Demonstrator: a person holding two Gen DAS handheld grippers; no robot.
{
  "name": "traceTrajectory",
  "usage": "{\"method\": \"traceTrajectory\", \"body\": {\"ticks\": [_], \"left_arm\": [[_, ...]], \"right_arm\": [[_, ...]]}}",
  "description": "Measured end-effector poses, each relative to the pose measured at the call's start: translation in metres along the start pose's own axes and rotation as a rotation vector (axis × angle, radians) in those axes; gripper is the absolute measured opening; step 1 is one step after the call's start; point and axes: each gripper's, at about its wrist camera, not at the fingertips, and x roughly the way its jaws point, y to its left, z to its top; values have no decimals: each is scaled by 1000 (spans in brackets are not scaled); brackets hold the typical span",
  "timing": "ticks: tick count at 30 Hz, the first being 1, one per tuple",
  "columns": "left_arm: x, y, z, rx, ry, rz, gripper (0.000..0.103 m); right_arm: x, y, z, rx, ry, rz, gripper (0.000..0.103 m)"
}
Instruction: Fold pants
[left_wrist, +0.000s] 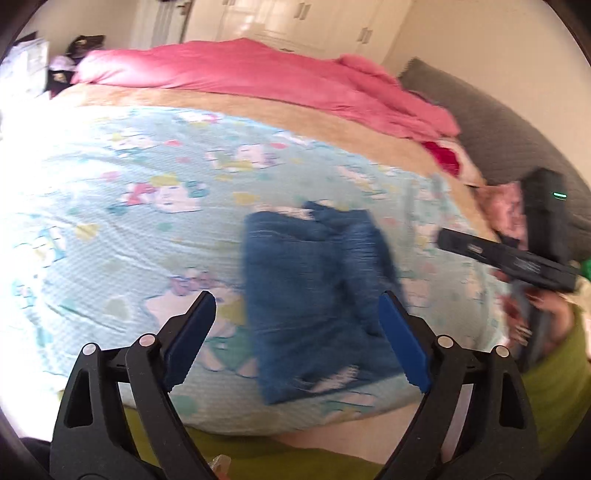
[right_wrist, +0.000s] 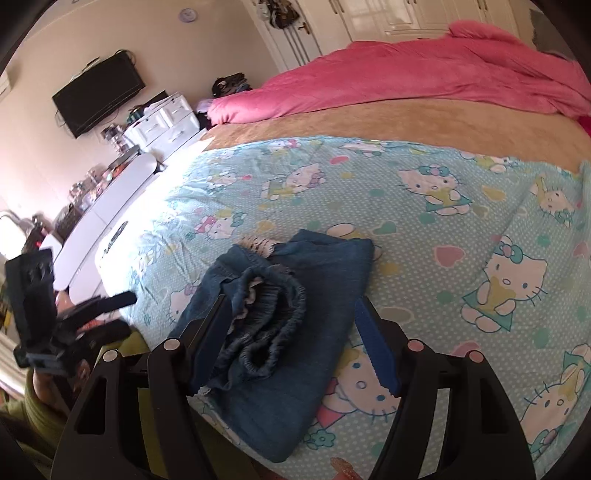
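While both tongs gape empty, folded denim pants lie rumpled on printed cotton sheet.

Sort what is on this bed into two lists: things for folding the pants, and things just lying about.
For the job: folded jeans; left gripper, open; right gripper, open.

Lying about: pink blanket; cartoon sheet; grey headboard; television.

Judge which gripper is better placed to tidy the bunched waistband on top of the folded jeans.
Right, probably. The right gripper hangs open directly over the bunched waistband of the jeans, one finger beside the gathers. The left gripper, also open, faces the jeans' flat folded side in its blurred view.
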Motion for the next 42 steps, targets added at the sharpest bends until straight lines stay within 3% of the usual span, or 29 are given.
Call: {"method": "traceTrajectory", "body": {"ticks": [3,9,11,12,13,16,18,22,30,31,37,41,42], "left_arm": [[5,6,-1,-3,16,56,82],[4,13,-1,2,19,83,87],[4,15,-3,0,22,79,88],[5,15,-3,-1,24,78,88],[6,15,-4,-1,26,79,88],[7,16,-4,-8,30,76,88],[6,17,-4,-12,29,73,88],[4,17,-4,-12,25,74,89],[-4,10,-5,2,12,82,91],[-5,10,-4,3,8,84,91],[-14,5,-3,8,-12,88,93],[-19,1,-2,13,-22,94,93],[-20,1,-2,13,-24,97,93]], "right_arm": [[11,24,-4,-60,23,30,68],[49,61,-17,-185,107,37,68],[62,66,-25,-218,148,-7,59],[66,69,-31,-253,159,-50,42],[67,68,-33,-271,160,-59,35],[57,61,-39,-246,157,-41,23],[51,56,-42,-229,154,-36,16],[49,47,-50,-199,166,-46,15],[31,55,-45,-179,115,-8,40],[26,56,-44,-180,98,-14,47],[-2,59,-36,-187,13,-52,66],[-14,59,-33,-182,-29,-68,69],[-15,59,-33,-180,-35,-72,75]]}}
